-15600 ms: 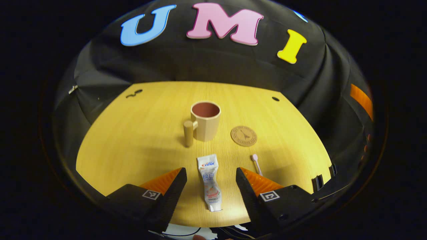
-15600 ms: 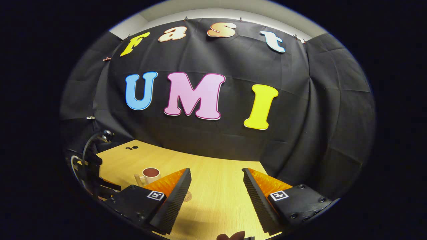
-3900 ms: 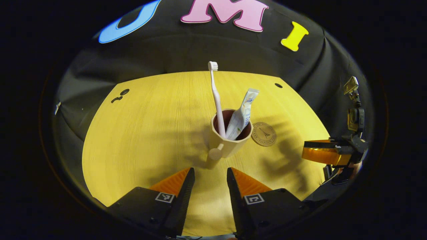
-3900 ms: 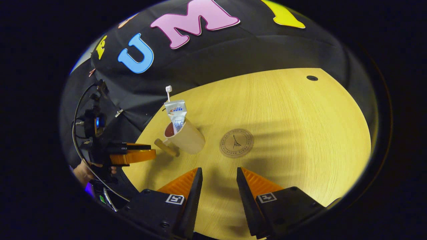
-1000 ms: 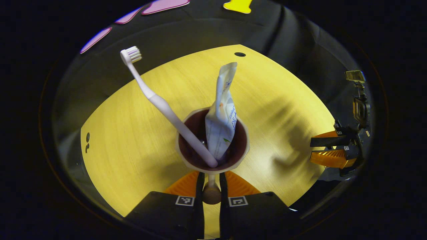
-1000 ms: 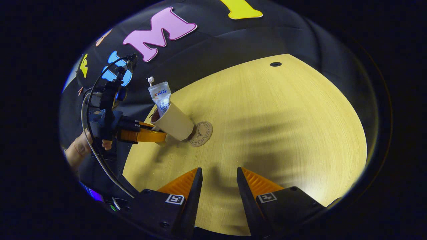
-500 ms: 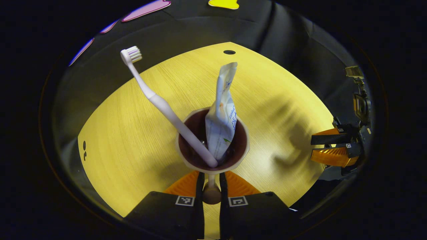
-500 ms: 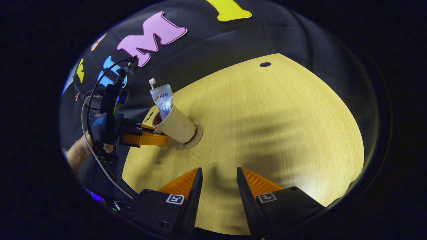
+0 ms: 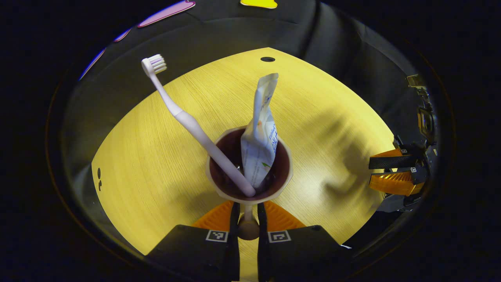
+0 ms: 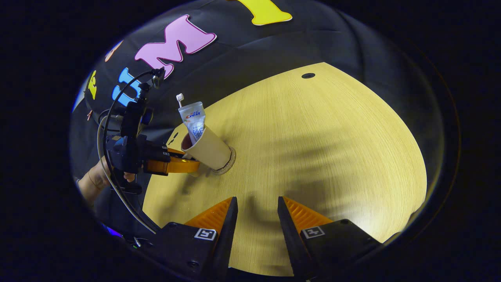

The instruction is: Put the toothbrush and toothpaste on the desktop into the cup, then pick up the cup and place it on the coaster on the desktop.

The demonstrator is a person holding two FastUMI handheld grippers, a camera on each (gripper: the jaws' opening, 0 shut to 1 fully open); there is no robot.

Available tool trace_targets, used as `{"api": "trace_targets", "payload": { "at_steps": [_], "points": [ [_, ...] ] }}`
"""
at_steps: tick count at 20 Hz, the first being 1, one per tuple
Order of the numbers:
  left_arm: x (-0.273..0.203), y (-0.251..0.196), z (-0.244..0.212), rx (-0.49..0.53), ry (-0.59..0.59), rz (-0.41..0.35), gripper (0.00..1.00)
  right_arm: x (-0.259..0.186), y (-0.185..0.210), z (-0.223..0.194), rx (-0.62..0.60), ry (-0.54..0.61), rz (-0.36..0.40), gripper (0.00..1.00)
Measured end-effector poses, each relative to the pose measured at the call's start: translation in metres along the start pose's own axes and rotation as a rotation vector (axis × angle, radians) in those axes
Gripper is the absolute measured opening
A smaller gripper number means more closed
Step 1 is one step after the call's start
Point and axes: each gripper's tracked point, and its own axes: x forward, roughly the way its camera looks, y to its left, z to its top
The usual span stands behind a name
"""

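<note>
In the left gripper view the cup [image 9: 249,169] covers the coaster entirely, and its wooden handle [image 9: 248,227] is partly hidden between the left gripper's [image 9: 247,219] 2 fingers. The lower ends of the toothbrush [image 9: 188,121] and toothpaste tube [image 9: 259,133] sink out of sight inside the cup. In the right gripper view the coaster [image 10: 228,162] shows as a thin edge under the cup.

Booth background, both views.
We note a light wooden desktop [image 10: 332,156], brightly lit lower right, black cloth wall [image 10: 313,43] across the upper frame.
</note>
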Motion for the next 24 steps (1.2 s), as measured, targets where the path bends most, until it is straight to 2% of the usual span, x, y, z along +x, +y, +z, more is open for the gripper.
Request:
{"api": "trace_targets", "payload": {
  "at_steps": [1, 2, 4, 6, 7, 10, 12, 14, 16, 17, 19, 24],
  "points": [
    [0.0, -0.001, 0.0, 0.001, 0.001, -0.002, 0.23, -0.001, 0.0, 0.0, 0.003, 0.001, -0.001, 0.64],
    [0.0, 0.0, -0.001, 0.002, 0.006, -0.001, 0.27, -0.001, -0.001, 0.0, 0.007, 0.0, -0.002, 0.64],
    [0.0, 0.001, 0.0, 0.004, 0.001, 0.004, 0.18, -0.002, -0.002, 0.002, 0.012, -0.004, -0.007, 0.64],
    [0.0, 0.0, -0.001, -0.008, 0.005, 0.002, 0.28, -0.002, -0.004, 0.002, 0.018, -0.006, -0.01, 0.64],
    [0.0, -0.002, -0.001, -0.014, 0.003, -0.001, 0.25, -0.003, -0.005, 0.002, 0.02, -0.006, -0.012, 0.64],
    [-0.001, -0.004, 0.002, -0.01, -0.019, -0.003, 0.3, -0.003, -0.005, 0.002, 0.029, -0.007, -0.014, 0.64],
    [0.0, 0.003, 0.005, 0.011, -0.056, 0.019, 0.38, -0.003, -0.003, 0.002, 0.031, -0.007, -0.011, 0.64],
    [-0.009, 0.003, 0.007, 0.017, -0.071, 0.025, 0.54, -0.003, 0.0, 0.002, 0.027, -0.005, -0.008, 0.64],
    [-0.017, 0.005, 0.007, 0.013, -0.079, 0.043, 0.62, -0.003, 0.003, 0.001, 0.021, -0.003, -0.006, 0.64],
    [-0.02, 0.007, 0.006, 0.008, -0.089, 0.052, 0.71, -0.003, 0.004, 0.001, 0.02, -0.003, -0.004, 0.64],
    [-0.027, 0.006, 0.004, -0.002, -0.099, 0.047, 0.75, -0.005, 0.009, 0.0, 0.018, -0.002, 0.0, 0.64],
    [-0.055, 0.014, -0.008, -0.024, -0.137, 0.08, 0.76, -0.009, 0.018, 0.0, 0.005, 0.0, 0.002, 0.64]
  ]
}}
